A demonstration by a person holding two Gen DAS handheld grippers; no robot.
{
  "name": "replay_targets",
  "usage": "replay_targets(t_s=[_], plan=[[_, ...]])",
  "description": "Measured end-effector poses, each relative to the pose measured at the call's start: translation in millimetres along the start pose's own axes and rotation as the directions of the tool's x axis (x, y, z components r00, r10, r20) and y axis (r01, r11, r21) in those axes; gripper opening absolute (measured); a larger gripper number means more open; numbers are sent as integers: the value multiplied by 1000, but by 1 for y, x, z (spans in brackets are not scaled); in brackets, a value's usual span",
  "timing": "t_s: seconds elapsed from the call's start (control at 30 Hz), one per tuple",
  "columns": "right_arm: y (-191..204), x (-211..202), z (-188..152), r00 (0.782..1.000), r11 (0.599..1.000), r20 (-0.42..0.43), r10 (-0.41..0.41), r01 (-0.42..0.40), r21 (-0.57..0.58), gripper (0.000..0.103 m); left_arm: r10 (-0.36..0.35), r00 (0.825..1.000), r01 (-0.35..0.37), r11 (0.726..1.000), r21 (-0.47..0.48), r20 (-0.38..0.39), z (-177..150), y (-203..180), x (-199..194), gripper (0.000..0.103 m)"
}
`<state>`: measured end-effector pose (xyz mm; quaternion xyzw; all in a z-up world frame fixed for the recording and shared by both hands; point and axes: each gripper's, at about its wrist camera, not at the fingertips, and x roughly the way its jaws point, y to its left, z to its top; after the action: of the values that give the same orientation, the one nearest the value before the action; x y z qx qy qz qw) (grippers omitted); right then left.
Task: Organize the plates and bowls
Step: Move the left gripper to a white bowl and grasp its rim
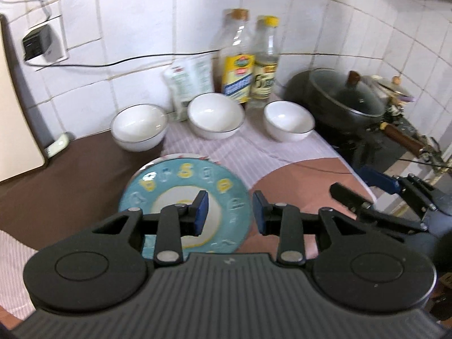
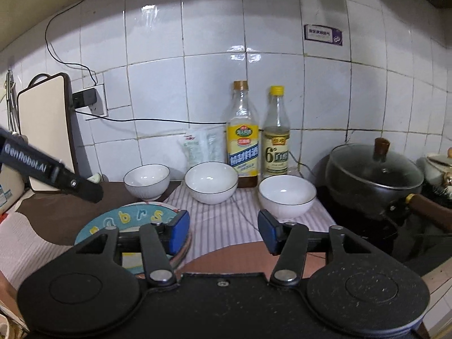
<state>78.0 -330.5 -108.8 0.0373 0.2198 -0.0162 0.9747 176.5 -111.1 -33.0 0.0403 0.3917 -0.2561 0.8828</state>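
plate (image 1: 185,195): round, glossy blue, near front of counter | bowls (image 2: 211,182): three smooth white, dark-rimmed, rowed behind on striped cloth (image 2: 226,223) | left gripper (image 1: 230,210), right gripper (image 2: 223,230): jaws apart, empty, above counter

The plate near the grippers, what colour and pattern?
Teal plate, yellow letters around a white centre; clearest in left wrist view.

"GenRobot.AI" on the left gripper (image 2: 50,169) arm at nine o'clock, large "6°" on the yellow-capped bottle (image 2: 275,141) label, letters "a b r s" on the blue plate (image 2: 132,220) rim.
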Motion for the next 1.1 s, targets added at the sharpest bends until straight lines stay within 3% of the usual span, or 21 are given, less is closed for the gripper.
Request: replay_targets(t_s=[0.27, 0.5, 0.63, 0.77, 1.1], plan=[[-29, 19, -13, 1000, 1000, 4, -22, 23, -13, 69, -61, 998, 61, 998, 23, -12, 12, -38, 33, 41], [-53, 74, -25, 1000, 1000, -24, -14, 14, 8, 72, -102, 994, 102, 994, -32, -23, 32, -46, 91, 42], [-67, 111, -31, 997, 999, -55, -44, 46, 28, 84, -139, 990, 138, 986, -92, -11, 44, -40, 129, 59], [-77, 144, -34, 989, 994, -104, -106, 110, 27, 86, -138, 990, 136, 985, -106, -10, 57, -40, 169, 60], [-88, 212, -33, 972, 992, -199, -123, 128, 14, 92, -141, 986, 130, 985, -111, -92, 83, -47, 254, 58]])
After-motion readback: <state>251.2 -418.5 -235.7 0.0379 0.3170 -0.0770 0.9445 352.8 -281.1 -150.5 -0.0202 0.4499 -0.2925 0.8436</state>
